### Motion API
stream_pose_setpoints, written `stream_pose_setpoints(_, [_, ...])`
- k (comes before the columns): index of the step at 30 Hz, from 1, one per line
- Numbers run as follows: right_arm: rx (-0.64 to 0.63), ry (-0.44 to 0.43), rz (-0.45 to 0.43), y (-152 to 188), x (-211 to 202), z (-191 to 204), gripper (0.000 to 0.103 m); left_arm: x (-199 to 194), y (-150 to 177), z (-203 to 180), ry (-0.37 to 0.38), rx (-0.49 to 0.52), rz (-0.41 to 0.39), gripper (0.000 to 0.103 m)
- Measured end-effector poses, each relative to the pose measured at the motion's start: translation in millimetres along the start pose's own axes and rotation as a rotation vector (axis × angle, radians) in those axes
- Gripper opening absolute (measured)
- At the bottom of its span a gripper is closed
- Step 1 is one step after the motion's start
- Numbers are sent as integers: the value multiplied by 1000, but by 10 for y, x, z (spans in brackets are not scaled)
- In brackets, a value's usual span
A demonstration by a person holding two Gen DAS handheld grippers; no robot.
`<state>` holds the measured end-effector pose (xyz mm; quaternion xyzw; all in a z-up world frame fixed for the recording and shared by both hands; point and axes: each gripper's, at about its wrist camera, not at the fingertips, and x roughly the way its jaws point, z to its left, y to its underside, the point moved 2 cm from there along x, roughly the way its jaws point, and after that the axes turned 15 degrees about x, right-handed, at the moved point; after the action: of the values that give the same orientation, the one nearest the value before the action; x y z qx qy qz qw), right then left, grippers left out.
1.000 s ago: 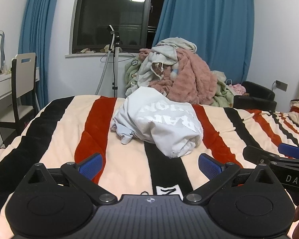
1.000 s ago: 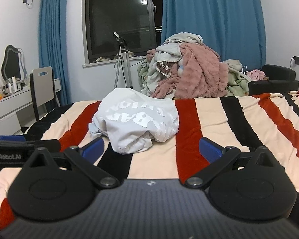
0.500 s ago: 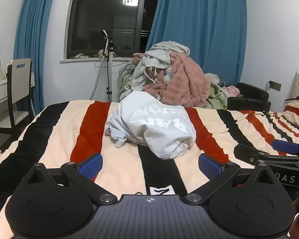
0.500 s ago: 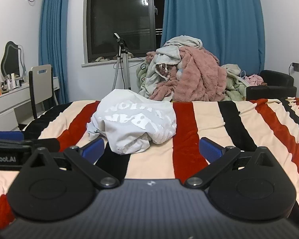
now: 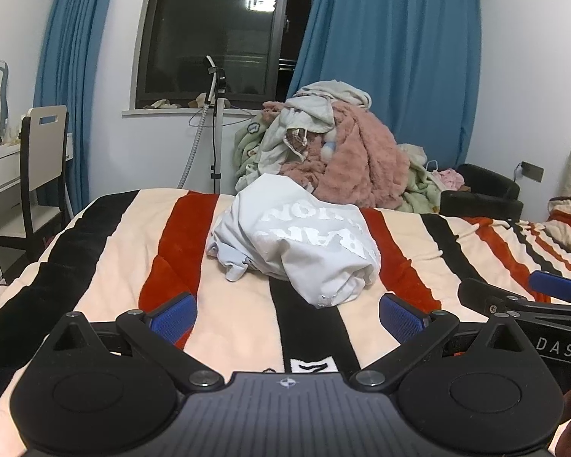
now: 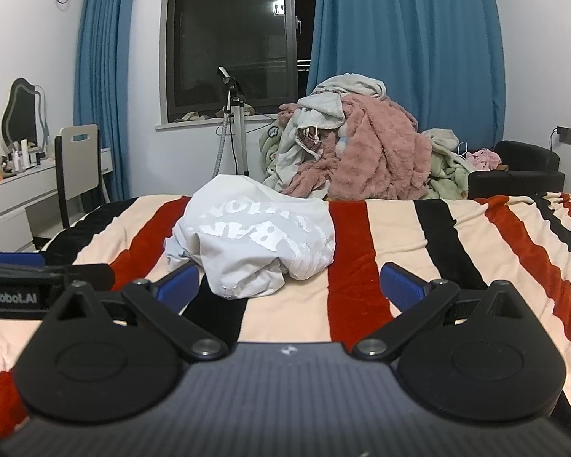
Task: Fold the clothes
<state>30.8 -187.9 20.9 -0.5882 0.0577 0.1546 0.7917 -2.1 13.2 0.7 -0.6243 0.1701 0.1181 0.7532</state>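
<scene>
A crumpled light-grey garment with white lettering point(image 5: 297, 243) point(image 6: 255, 243) lies bunched on the striped blanket point(image 5: 133, 236) point(image 6: 418, 240) of the bed. My left gripper point(image 5: 287, 316) hovers open just short of it, blue pads wide apart, nothing between them. My right gripper point(image 6: 289, 285) is open too, its left pad close to the garment's near hem. In the left wrist view the right gripper point(image 5: 521, 297) shows at the right edge; in the right wrist view the left gripper point(image 6: 38, 270) shows at the left edge.
Behind the bed rises a heap of clothes and a pink fleece point(image 5: 346, 160) point(image 6: 365, 152). A chair point(image 5: 42, 160) and white desk stand at the left, a steamer stand point(image 5: 217, 129) by the window, a dark armchair point(image 5: 483, 190) at the right.
Both views have shifted slightly: the garment sits a little lower and nearer in frame. Both grippers stay open and the garment lies untouched.
</scene>
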Motion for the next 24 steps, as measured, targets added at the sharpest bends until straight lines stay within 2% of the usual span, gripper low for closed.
stream_pose_setpoints(7, [0,-16,-12,23,-13,25,103,-131,-141,194,-22,-98,-36,103])
stream_pose_setpoints(10, [49,-15,5,18,55,56,103,-191,-175,306,-64,-110,-56,103])
stream_pose_setpoints(12, [17,-11,6,-13,188,144,102,-192,-172,386,-94,-113,-58,103])
stream_pose_setpoints(13, [-5,-5,11,-29,276,195,101,-183,-171,436,-94,-123,-63,103])
stream_pose_setpoints(16, [-28,27,81,-35,677,308,71,-87,-150,590,-82,-154,-67,103])
stream_pose_setpoints(20, [41,45,235,140,1380,367,69,180,-1,730,-101,-177,-29,103])
stream_pose_setpoints(24, [10,52,323,476,1955,470,68,496,203,847,-122,-202,13,103])
